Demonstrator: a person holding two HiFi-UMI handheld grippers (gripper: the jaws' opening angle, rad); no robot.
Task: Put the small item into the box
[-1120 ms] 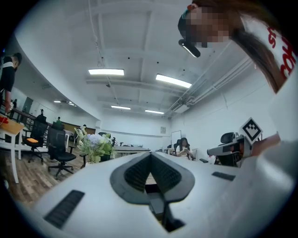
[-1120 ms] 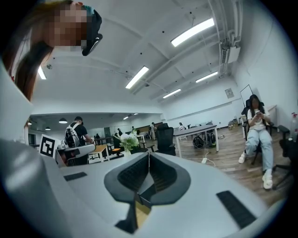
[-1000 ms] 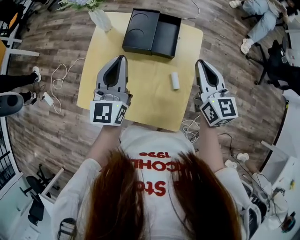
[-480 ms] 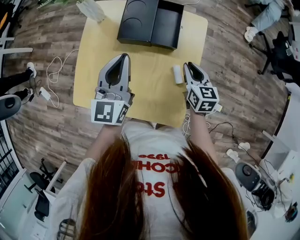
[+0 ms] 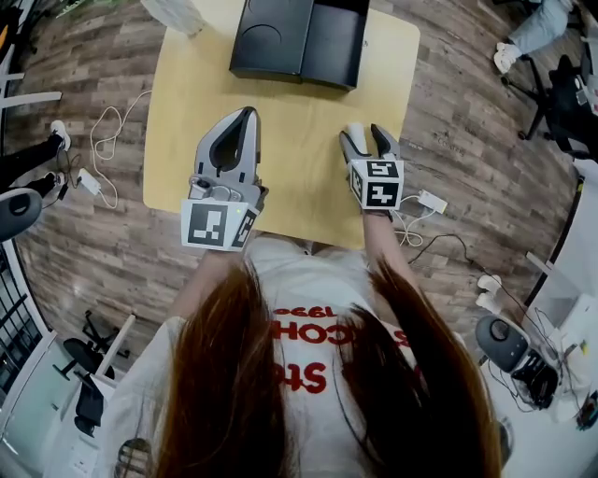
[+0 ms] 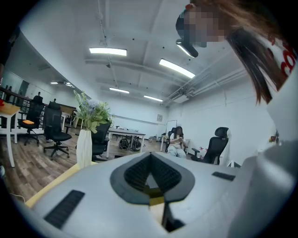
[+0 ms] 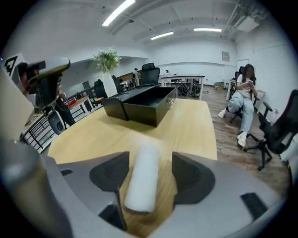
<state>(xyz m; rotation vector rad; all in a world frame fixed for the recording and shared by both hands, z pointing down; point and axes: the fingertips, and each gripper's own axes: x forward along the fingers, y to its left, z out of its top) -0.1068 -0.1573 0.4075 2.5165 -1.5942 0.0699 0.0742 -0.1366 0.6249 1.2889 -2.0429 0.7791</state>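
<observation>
Wood-plank floor [image 5: 112,75] surrounds a pale yellow table [image 5: 280,140] in the head view. A black box [image 5: 299,42] sits open at the table's far edge, with two compartments side by side. A white vase [image 5: 173,14] stands near the far left corner, and cables [image 5: 103,154] trail on the floor to the left. The left gripper [image 5: 247,114] hovers over the table's left half with its jaws closed to a point and nothing in them. The right gripper [image 5: 363,136] is tilted down at the table's right side. Its jaws have just been opening and stand spread, with the white roll [image 5: 356,131] between the tips

Seen from the left gripper view, the jaws meet tip to tip and hold nothing. Beyond them are the vase with its green plant, office chairs [image 6: 52,132] and a seated person [image 6: 177,142] far across the room

From the right gripper view, the jaws are wide apart and the roll lies on the table between them, its length running along the jaws. It sits closer to the left pad, with a clear gap to the right pad. Whether it touches the left pad I cannot tell. The box stands well beyond the roll at the far end of the table, and the vase is behind it to the left
</observation>
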